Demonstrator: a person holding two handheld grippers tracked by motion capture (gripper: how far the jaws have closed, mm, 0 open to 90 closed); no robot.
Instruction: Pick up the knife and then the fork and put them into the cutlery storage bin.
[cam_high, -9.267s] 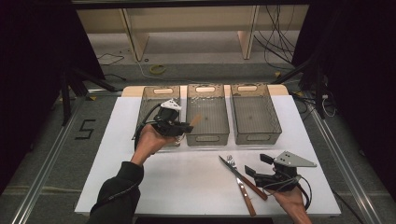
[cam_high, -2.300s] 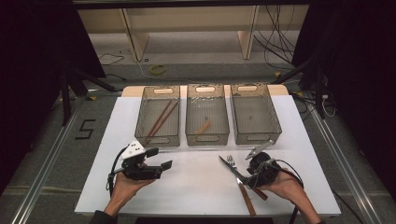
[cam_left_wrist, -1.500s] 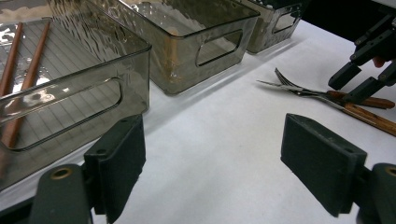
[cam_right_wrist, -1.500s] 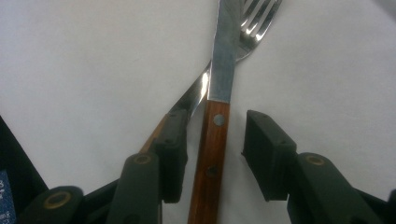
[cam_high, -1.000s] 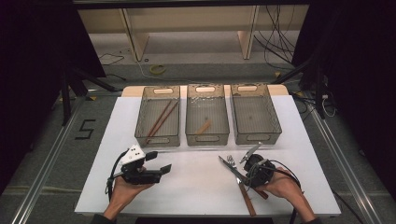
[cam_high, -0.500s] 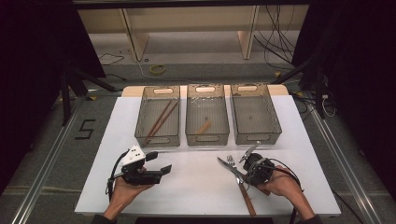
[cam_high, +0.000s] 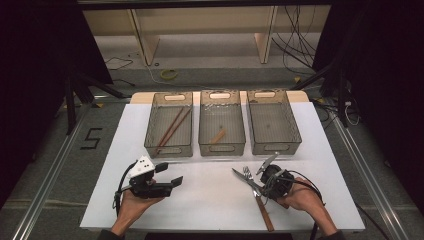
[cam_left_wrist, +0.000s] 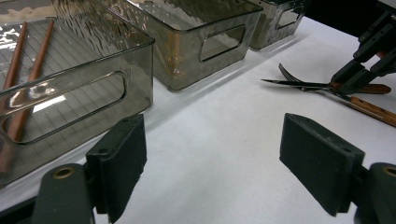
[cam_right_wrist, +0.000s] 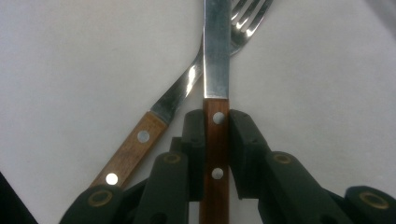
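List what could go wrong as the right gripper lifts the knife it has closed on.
1. The right gripper clamps the knife by its wooden handle, right where it crosses the fork. A lift may drag or flip the fork.
2. The grip sits on the handle while the long blade sticks out ahead, so the knife could pivot or slip between the jaws.
3. The three bins stand close ahead; a swinging blade tip might strike a wall.

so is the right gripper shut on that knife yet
Shut on it: the right gripper's jaws press both sides of the knife's wooden handle, with the fork lying loose underneath.
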